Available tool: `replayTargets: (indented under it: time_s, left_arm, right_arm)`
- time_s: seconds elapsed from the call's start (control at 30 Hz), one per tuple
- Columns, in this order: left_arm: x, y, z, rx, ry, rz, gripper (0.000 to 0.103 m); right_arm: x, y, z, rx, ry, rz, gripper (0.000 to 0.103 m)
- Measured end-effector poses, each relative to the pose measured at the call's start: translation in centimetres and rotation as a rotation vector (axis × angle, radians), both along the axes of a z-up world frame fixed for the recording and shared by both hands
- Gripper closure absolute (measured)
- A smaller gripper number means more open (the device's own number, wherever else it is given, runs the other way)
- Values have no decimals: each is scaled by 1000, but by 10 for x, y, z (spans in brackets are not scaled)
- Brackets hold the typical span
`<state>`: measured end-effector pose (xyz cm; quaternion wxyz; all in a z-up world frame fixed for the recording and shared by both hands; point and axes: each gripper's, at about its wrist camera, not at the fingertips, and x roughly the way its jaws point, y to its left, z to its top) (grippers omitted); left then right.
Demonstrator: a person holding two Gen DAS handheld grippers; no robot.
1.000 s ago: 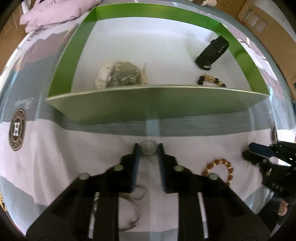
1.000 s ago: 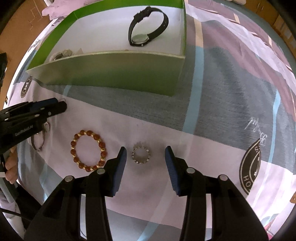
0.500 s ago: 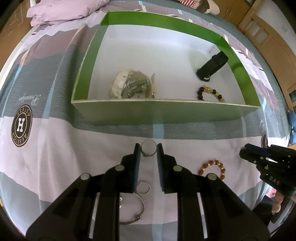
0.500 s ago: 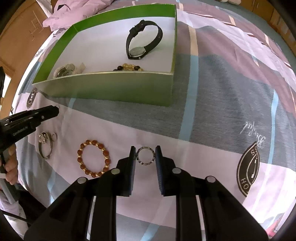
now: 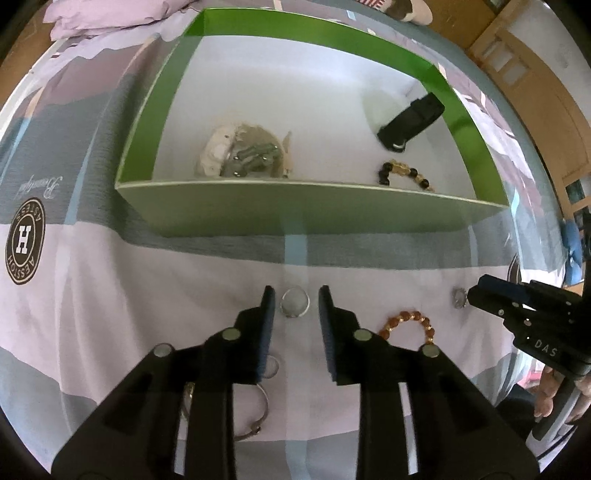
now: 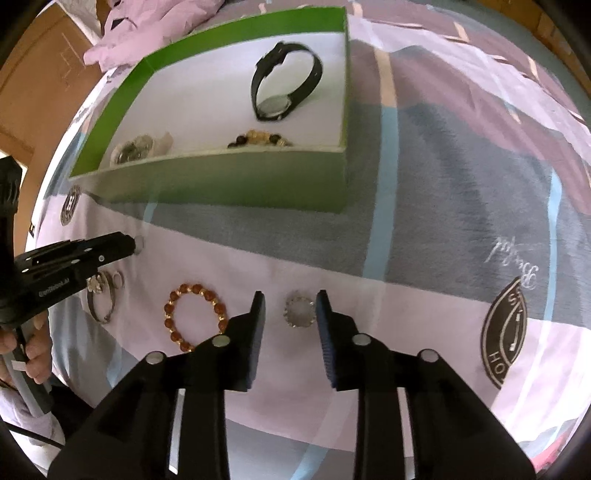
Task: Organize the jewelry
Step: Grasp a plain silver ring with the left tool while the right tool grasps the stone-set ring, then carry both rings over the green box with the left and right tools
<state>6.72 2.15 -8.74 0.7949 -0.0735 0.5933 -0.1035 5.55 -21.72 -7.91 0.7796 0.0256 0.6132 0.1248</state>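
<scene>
My left gripper (image 5: 294, 300) holds a plain silver ring (image 5: 294, 302) between its fingers, above the bedsheet in front of the green box (image 5: 306, 216). My right gripper (image 6: 290, 308) holds a beaded silver ring (image 6: 300, 313) the same way. Small gaps show between pads and rings in both views. The box holds a black watch (image 6: 286, 85), a dark-and-amber bead bracelet (image 5: 404, 173) and a pale jewelry pile (image 5: 245, 153). An amber bead bracelet (image 6: 194, 315) lies on the sheet between the grippers.
A silver bangle (image 6: 101, 299) and a small ring (image 5: 271, 365) lie on the sheet under the left gripper. The sheet is lilac and grey with round logos (image 5: 26, 245). A pink pillow (image 5: 110, 18) lies behind the box. Wooden furniture (image 5: 535, 92) stands far right.
Both grippers' jaws have spread slightly wider around their rings than half a second ago. Both views have moved a little closer to the box.
</scene>
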Motion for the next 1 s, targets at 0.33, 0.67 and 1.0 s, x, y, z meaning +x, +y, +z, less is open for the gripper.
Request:
replayTargets:
  time_s: [0.33, 0.67, 1.0]
  left_arm:
    - [-2, -18, -12, 61, 10, -38, 70]
    - [-8, -40, -15, 143, -21, -72, 85]
    - [-10, -26, 11, 83, -64, -36, 86]
  right_arm:
    - [-2, 4, -6, -33, 14, 12, 62]
    - [-2, 23, -20, -108, 13, 61, 71]
    - [-2, 18, -8, -57, -23, 54, 82]
